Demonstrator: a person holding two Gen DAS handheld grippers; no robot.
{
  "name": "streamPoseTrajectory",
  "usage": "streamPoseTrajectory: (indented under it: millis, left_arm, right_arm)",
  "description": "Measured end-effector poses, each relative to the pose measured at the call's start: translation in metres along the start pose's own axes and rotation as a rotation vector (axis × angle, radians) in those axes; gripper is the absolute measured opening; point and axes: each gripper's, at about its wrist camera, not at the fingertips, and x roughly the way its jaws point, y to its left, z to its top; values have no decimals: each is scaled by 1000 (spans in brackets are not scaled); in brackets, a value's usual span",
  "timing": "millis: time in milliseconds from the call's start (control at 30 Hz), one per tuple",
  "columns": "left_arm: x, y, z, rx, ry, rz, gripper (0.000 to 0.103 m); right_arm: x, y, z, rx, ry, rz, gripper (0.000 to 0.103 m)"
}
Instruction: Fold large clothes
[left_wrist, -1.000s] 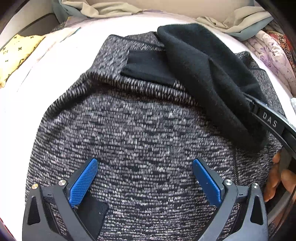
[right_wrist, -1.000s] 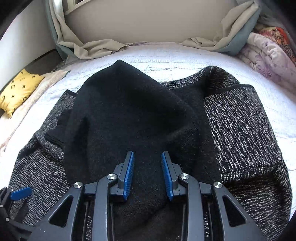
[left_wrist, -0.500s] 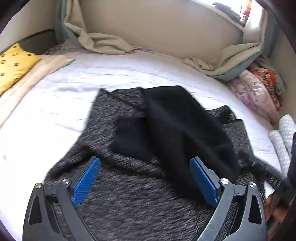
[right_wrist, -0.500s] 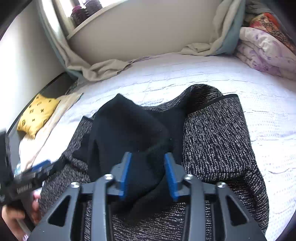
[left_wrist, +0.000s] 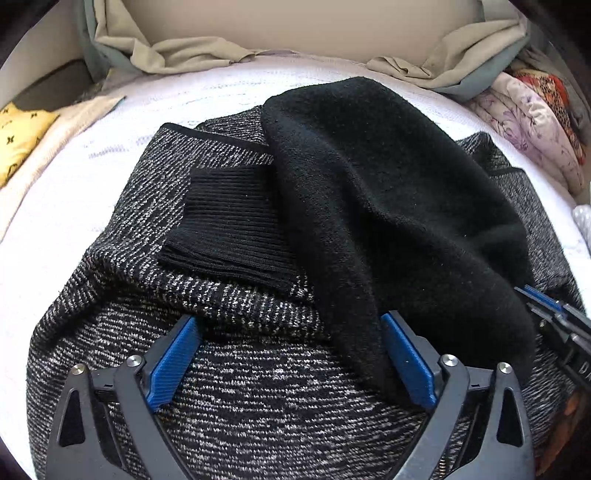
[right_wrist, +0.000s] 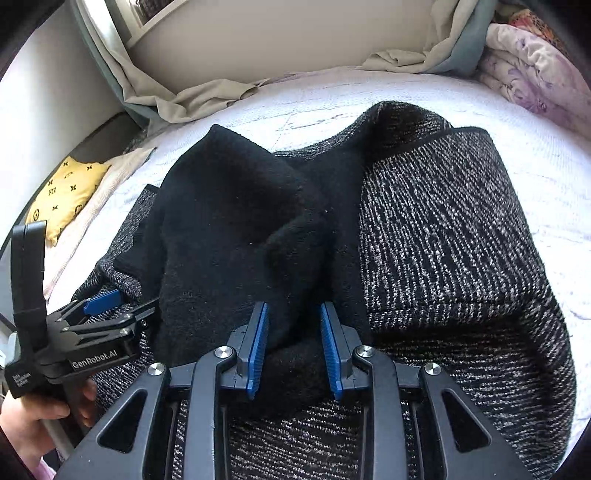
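A black-and-white marled knit garment lies spread on the white bed cover. Its black fleecy inner side is turned over the middle in a thick fold. A black ribbed cuff lies on the knit to the left of that fold. My right gripper has a bunch of the black fabric between its blue pads, and its jaws are closing on it. My left gripper stands wide open just above the knit, its right pad against the edge of the black fold.
A yellow patterned pillow lies at the bed's left edge. Beige cloth is bunched along the far wall, with a floral quilt at the right. A person's hand holds the left gripper's handle.
Half a second ago both grippers were farther back from the garment; now they are close over it again. The left gripper has come up against the black fold. The right keeps its bunch of black fabric.
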Motion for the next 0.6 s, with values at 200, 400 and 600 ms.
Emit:
streamPoseTrajectory:
  millis: [200,400,600]
  left_arm:
    - [-11,3,-3,-8,15,13,102]
    - [-44,11,-17,33,1,41,101]
    - [-74,23,-37,54,2,46,101]
  right_arm:
    - [-4,-8,1,12,11,14,25]
    - [-51,-14,2,130,48,88,51]
    - [-106,-27,-16,157,63,64,54]
